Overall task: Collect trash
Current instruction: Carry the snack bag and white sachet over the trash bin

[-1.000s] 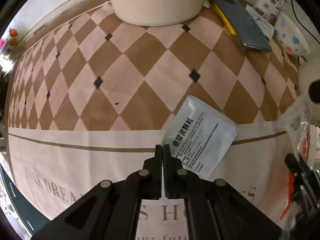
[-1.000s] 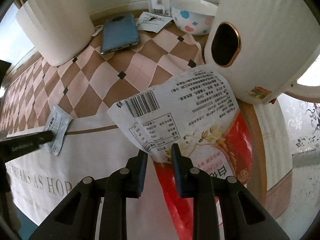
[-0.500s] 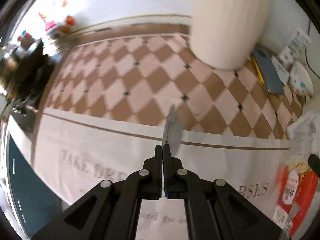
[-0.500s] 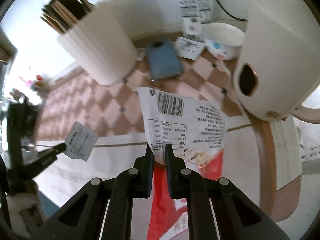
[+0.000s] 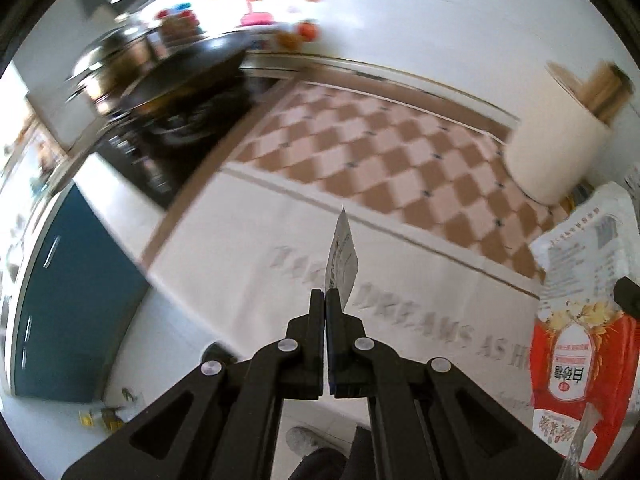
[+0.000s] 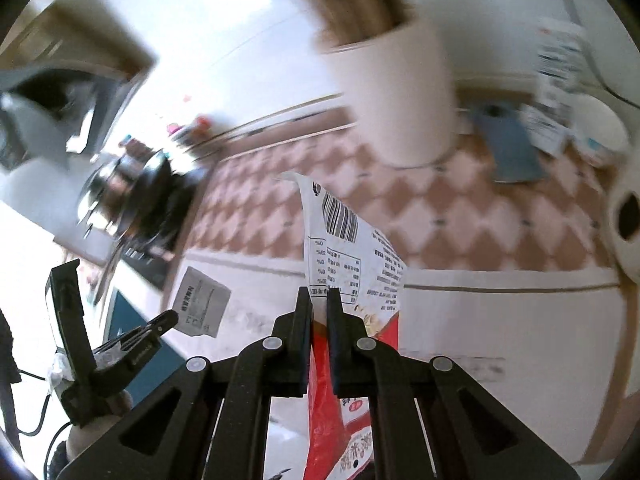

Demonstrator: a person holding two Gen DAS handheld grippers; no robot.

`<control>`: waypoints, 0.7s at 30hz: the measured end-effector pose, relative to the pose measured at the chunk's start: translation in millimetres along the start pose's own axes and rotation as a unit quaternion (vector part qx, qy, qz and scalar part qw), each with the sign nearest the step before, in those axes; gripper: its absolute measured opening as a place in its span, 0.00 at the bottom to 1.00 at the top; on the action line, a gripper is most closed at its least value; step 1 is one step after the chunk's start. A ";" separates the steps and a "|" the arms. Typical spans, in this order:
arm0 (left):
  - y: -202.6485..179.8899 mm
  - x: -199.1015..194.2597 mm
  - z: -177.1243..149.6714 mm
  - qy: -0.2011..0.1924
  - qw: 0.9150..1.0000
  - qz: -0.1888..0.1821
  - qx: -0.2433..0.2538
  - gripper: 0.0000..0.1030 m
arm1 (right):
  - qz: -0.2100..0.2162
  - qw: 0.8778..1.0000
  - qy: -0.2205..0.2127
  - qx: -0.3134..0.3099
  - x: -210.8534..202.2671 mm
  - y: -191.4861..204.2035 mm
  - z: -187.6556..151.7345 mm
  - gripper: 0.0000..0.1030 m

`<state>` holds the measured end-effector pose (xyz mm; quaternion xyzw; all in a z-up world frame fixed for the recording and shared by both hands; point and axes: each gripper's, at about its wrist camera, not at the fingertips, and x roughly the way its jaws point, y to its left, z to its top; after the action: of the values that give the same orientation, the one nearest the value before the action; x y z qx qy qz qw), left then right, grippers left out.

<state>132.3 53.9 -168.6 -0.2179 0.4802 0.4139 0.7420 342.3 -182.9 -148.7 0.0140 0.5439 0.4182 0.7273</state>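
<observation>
My left gripper is shut on a small white sachet, seen nearly edge-on and lifted above the counter cloth. From the right wrist view the same sachet hangs flat from the left gripper at the lower left. My right gripper is shut on a large red and white food wrapper with a barcode, held up off the cloth. That wrapper also shows at the right edge of the left wrist view.
A checkered cloth covers the counter. A white utensil holder, a blue phone, a spotted bowl and a white kettle stand at the back right. A stove with pots lies to the left, beside a blue cabinet front.
Both grippers have risen from the cloth and swung left with their trash. The right jaws closed on the wrapper. The sachet now hangs edge-on in the left view.
</observation>
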 end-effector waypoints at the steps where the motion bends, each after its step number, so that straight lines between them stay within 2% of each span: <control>1: 11.1 -3.5 -3.7 -0.003 1.000 0.006 -0.009 0.00 | 0.011 1.000 0.008 -0.013 6.3 16.4 -1.0 0.07; 4: 59.2 -14.9 -19.7 -0.008 0.998 0.028 -0.048 0.00 | 0.038 0.998 0.030 -0.049 21.4 60.5 -10.8 0.07; 9: 131.4 -29.3 -51.2 -0.008 0.992 0.064 -0.107 0.00 | 0.088 0.987 0.077 -0.113 51.0 144.4 -38.2 0.07; 15: 217.2 -29.1 -99.0 0.018 0.978 0.097 -0.185 0.00 | 0.136 0.959 0.150 -0.200 99.7 244.8 -94.8 0.07; 21: 288.0 8.6 -149.7 0.064 0.959 0.099 -0.259 0.00 | 0.148 0.929 0.215 -0.262 161.7 312.6 -167.2 0.07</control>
<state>-182.9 111.4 -221.4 -0.3806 0.4220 0.5806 0.5830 32.2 48.3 -194.3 -0.1865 0.5502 0.6419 0.5005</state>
